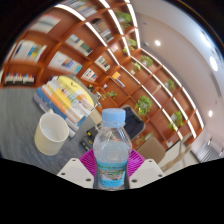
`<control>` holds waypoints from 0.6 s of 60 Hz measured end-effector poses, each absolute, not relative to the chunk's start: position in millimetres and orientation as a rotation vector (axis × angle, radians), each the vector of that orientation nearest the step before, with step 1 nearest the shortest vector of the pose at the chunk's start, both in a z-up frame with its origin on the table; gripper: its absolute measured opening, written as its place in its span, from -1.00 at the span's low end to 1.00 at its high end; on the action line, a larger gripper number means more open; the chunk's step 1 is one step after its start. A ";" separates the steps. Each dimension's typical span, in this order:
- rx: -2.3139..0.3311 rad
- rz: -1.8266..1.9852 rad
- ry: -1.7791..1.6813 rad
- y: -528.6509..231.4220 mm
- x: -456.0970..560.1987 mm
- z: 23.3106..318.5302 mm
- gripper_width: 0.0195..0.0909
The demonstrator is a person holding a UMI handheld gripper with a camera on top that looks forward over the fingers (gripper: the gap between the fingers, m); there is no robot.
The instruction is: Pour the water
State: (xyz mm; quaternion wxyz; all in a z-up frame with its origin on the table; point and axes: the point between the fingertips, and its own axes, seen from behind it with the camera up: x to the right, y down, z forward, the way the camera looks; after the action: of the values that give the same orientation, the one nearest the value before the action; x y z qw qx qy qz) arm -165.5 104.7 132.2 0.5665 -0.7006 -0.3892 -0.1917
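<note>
A clear plastic water bottle with a light blue cap and a pale label stands upright between my fingers. My gripper is shut on the bottle, with a magenta pad pressed against each side of it. To the left, beyond the fingers, a cream paper cup stands upright on the grey table. The cup's mouth faces up and its inside is not visible. The bottle's base is hidden below the fingers.
A stack of colourful books or magazines lies on the table behind the cup. Wooden bookshelves filled with books line the room behind, curving off to the right. Ceiling lights run overhead.
</note>
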 end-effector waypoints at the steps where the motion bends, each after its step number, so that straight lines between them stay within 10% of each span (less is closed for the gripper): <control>1: -1.680 -0.387 -0.871 103.7 -163.6 130.8 -0.58; 36: -1.813 0.239 -0.358 98.5 -127.2 62.5 -0.57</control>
State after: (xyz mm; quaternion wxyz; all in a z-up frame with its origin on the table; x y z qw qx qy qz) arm -127.2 98.5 62.5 0.5965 -0.7809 -0.1543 0.1029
